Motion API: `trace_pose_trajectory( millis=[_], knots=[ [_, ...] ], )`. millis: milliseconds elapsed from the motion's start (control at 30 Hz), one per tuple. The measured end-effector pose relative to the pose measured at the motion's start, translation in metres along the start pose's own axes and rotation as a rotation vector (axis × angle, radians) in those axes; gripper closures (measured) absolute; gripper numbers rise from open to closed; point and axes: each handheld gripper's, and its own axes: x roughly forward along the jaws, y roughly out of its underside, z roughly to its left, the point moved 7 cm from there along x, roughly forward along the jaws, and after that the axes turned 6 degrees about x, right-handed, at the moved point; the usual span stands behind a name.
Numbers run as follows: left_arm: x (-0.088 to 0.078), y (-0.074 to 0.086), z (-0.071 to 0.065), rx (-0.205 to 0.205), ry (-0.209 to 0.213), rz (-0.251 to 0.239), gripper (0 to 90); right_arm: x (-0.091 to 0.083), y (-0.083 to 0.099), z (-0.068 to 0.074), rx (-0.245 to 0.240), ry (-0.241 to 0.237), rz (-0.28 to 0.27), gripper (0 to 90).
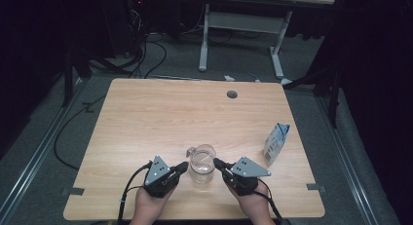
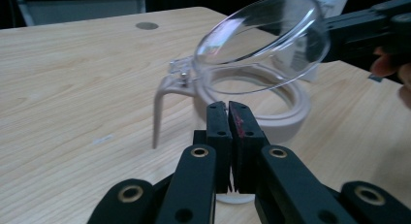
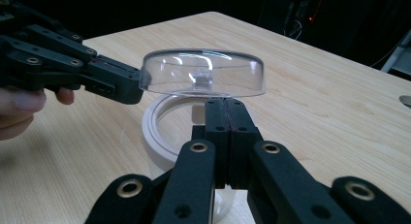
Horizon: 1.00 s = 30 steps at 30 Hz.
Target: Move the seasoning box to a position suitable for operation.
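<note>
Two grippers, one clear jug, that's basically the whole scene. The jug (image 1: 201, 170) stands on the wooden table (image 1: 160, 113) near the front edge, right between the two hands, with its clear wall topped by a cream collar (image 2: 286, 120) and a cream handle (image 2: 160, 107) hanging off the far side.

Its see-through domed lid (image 2: 261, 35) is hinged up off the collar and sits tilted over the opening. Looking in through the collar and the wall, all I can make out is clear plastic and the wood behind it.

The left gripper (image 1: 182, 166) has its jaws pressed together with nothing between them, tips right at the jug's near side by the lid's rim. The right gripper (image 1: 217, 162) is the same deal: jaws together, nothing clamped, tips right at the lid's edge on the other side. Can't tell which one is actually propping the lid up.

Off to the right, well apart from the jug, a small blue and white carton (image 1: 276, 143) stands upright. No way to see what's inside it.
</note>
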Motion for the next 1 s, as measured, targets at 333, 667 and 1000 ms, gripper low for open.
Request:
trace_pose_trajectory(
  millis=[333, 667, 1000],
  knots=[
    [0.005, -0.005, -0.013, -0.009, 0.044, -0.014, 87.8, 0.002, 0.002, 0.004, -0.006, -0.016, 0.003, 89.8],
    [0.005, -0.009, -0.013, -0.03, 0.049, -0.04, 87.8, 0.006, 0.007, 0.003, 0.032, -0.012, 0.022, 90.0],
    [0.001, -0.012, -0.008, -0.053, 0.049, -0.061, 87.9, 0.012, 0.013, 0.005, 0.037, -0.011, 0.036, 90.0]
  ],
)
